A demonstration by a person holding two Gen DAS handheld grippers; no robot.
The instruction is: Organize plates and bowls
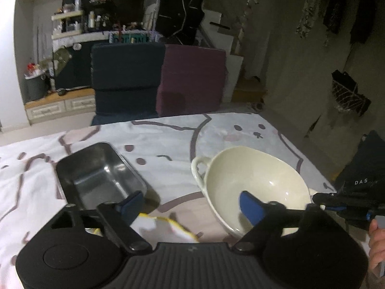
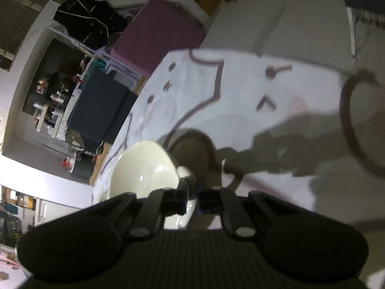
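A cream bowl (image 1: 252,175) with loop handles hangs tilted over the patterned cloth. In the left wrist view my right gripper (image 1: 316,196) reaches in from the right and is shut on the bowl's right handle. The right wrist view shows the same grip: my right gripper (image 2: 192,200) pinches the handle, with the bowl (image 2: 142,171) to its left. My left gripper (image 1: 190,206) stands open; its right blue pad (image 1: 250,208) lies in front of the bowl's near rim. A steel rectangular tray (image 1: 81,166) sits empty to the left. A white, yellow-edged item (image 1: 168,225) lies low between the left fingers.
The table wears a white cloth with purple cartoon outlines (image 1: 168,139). Behind its far edge stand folded navy (image 1: 125,77) and maroon (image 1: 192,79) cushions. A person's hand (image 1: 376,240) shows at the right edge. Shelves and clutter fill the back left.
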